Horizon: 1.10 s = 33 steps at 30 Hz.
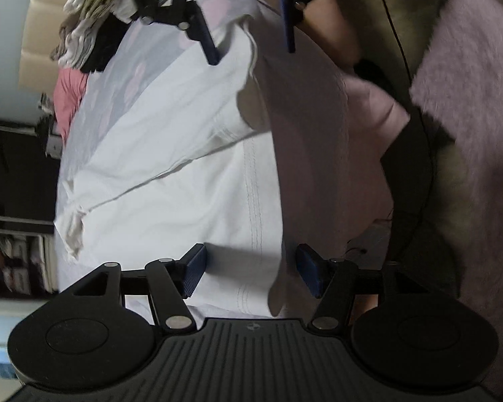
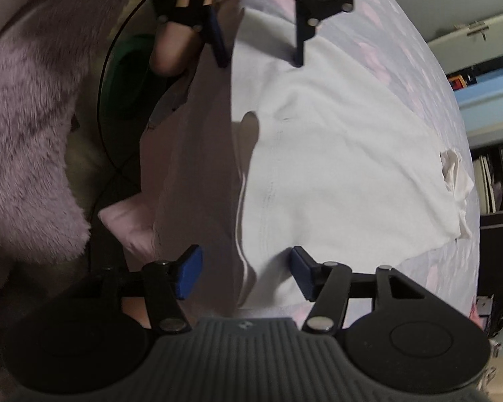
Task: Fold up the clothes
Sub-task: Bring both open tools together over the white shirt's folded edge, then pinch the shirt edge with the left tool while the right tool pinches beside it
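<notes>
The white garment (image 1: 171,167) lies spread on the patterned bedsheet (image 2: 402,33), seemingly with one flap turned over, while the left gripper (image 1: 248,273) and right gripper (image 2: 244,273) straddle its near edge, both wide open, gripping nothing, so most folding remains.

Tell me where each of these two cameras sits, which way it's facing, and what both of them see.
Left wrist view: sits on the left claw, looking along its open fingers over the white garment toward the opposite right claw and a forearm; a clothes pile lies beyond.
Right wrist view: sits on the right claw, facing the opposite way over the garment toward the left claw; fuzzy blanket at its left.
Shared: the garment on the patterned sheet, both claws open.
</notes>
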{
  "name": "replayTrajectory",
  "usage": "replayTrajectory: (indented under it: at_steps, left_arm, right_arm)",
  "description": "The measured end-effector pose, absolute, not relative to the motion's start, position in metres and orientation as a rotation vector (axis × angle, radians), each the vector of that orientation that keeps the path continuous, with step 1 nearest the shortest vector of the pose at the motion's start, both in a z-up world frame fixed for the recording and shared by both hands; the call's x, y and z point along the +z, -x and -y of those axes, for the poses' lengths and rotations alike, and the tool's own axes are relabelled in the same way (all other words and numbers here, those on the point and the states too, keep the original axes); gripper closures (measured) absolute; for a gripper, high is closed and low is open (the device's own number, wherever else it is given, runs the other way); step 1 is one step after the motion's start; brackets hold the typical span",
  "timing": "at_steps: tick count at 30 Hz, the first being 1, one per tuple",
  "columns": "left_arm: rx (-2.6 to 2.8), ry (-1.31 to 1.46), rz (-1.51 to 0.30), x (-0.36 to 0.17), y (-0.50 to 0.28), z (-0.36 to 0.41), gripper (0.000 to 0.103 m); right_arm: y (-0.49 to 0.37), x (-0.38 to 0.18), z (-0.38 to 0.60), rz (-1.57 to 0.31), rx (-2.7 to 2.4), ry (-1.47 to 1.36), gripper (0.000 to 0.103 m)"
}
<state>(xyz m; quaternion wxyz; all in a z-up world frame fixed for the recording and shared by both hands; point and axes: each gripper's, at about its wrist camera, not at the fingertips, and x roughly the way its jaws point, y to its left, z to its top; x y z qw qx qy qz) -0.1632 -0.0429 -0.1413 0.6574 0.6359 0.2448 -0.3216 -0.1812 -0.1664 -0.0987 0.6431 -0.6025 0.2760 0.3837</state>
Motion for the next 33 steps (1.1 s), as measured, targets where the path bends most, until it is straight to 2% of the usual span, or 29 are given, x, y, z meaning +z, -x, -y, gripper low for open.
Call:
replayTrajectory:
  at_steps: [2, 3, 4, 5, 8, 11, 13, 17, 20, 25, 29, 33]
  left_arm:
    - [-0.737, -1.426, -0.558, -0.140, 0.161, 0.040, 0.048]
    - [-0.739, -1.417, -0.562, -0.138, 0.160, 0.040, 0.051]
    - [-0.742, -1.409, -0.565, -0.136, 0.159, 0.039, 0.053]
    - [-0.742, -1.397, -0.572, -0.132, 0.158, 0.039, 0.057]
    - [-0.748, -1.349, -0.608, -0.124, 0.155, 0.037, 0.062]
    - [-0.760, -1.342, -0.625, -0.119, 0.158, 0.036, 0.068]
    - [-0.769, -1.324, -0.644, -0.114, 0.158, 0.035, 0.072]
    - [-0.780, -1.278, -0.680, -0.104, 0.158, 0.032, 0.083]
    - [-0.755, -1.213, -0.685, -0.091, 0.154, 0.028, 0.089]
    - [-0.719, -1.107, -0.690, -0.075, 0.142, 0.020, 0.089]
    - [-0.756, -1.199, -0.688, -0.088, 0.150, 0.022, 0.088]
    - [-0.756, -1.277, -0.672, -0.102, 0.157, 0.021, 0.076]
  right_arm:
    - [0.180, -0.102, 0.164, -0.607, 0.873, 1.412, 0.042]
    - [0.180, -0.101, 0.164, -0.603, 0.867, 1.411, 0.047]
    - [0.177, -0.097, 0.164, -0.607, 0.859, 1.395, 0.058]
    - [0.175, -0.093, 0.163, -0.611, 0.851, 1.379, 0.062]
    - [0.173, -0.084, 0.164, -0.629, 0.848, 1.347, 0.063]
    - [0.181, -0.080, 0.164, -0.606, 0.853, 1.371, 0.070]
    - [0.185, -0.074, 0.164, -0.588, 0.844, 1.373, 0.078]
    - [0.185, -0.063, 0.169, -0.571, 0.799, 1.330, 0.078]
    - [0.181, -0.052, 0.173, -0.550, 0.762, 1.272, 0.079]
    - [0.175, -0.054, 0.175, -0.579, 0.784, 1.229, 0.078]
    - [0.183, -0.063, 0.174, -0.584, 0.818, 1.292, 0.076]
    - [0.185, -0.069, 0.174, -0.586, 0.797, 1.336, 0.075]
